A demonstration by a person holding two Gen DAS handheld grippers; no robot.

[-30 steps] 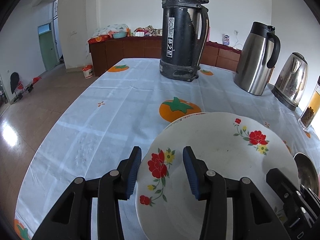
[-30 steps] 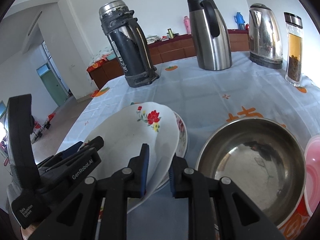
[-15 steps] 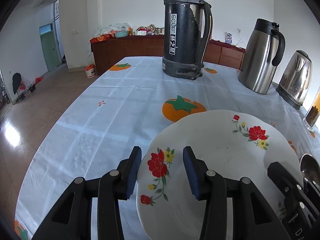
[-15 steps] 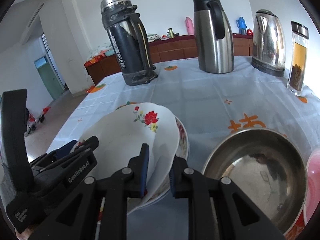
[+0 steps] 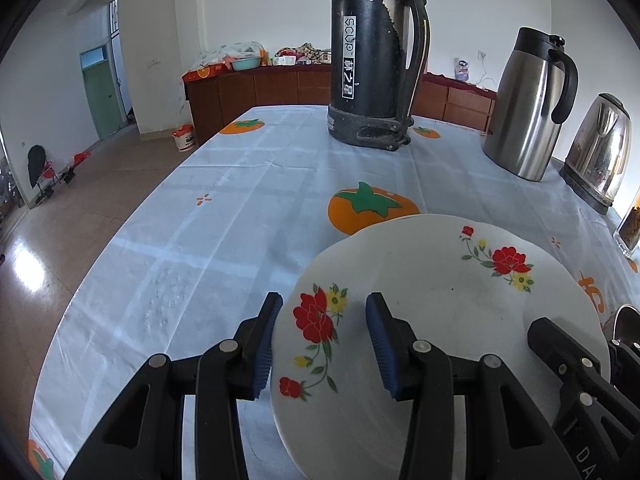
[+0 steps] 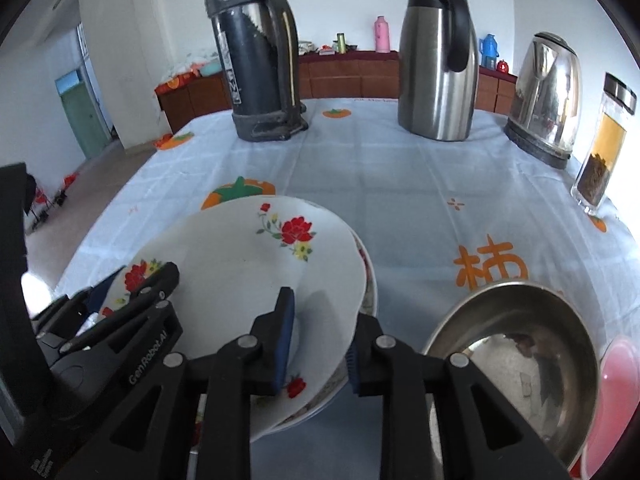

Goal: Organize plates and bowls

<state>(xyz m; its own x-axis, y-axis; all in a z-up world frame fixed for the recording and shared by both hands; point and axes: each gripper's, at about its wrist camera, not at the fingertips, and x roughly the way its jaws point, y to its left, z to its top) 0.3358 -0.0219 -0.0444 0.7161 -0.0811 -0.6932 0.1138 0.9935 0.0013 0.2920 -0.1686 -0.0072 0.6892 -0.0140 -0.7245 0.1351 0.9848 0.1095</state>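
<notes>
A white plate with red flowers [image 5: 432, 304] lies on top of another plate [image 6: 366, 276] whose rim shows under its right side. My left gripper [image 5: 320, 340] is open, its fingers astride the plate's near left rim. My right gripper [image 6: 318, 336] is open around the plate's right rim, one finger over it and one outside. The plate also shows in the right wrist view [image 6: 248, 264]. A steel bowl [image 6: 516, 364] stands to the right, with a pink dish [image 6: 616, 392] at the far right edge.
A tall black thermos [image 5: 376, 56], a steel jug [image 5: 528, 104], an electric kettle [image 5: 600, 148] and a jar of tea [image 6: 604, 140] stand along the far side of the table. The table's left edge [image 5: 132, 216] drops to the floor.
My right gripper has opened from its hold on the plate's rim. The plate has come down from a tilt and lies flatter on the plate below. The left gripper stays open.
</notes>
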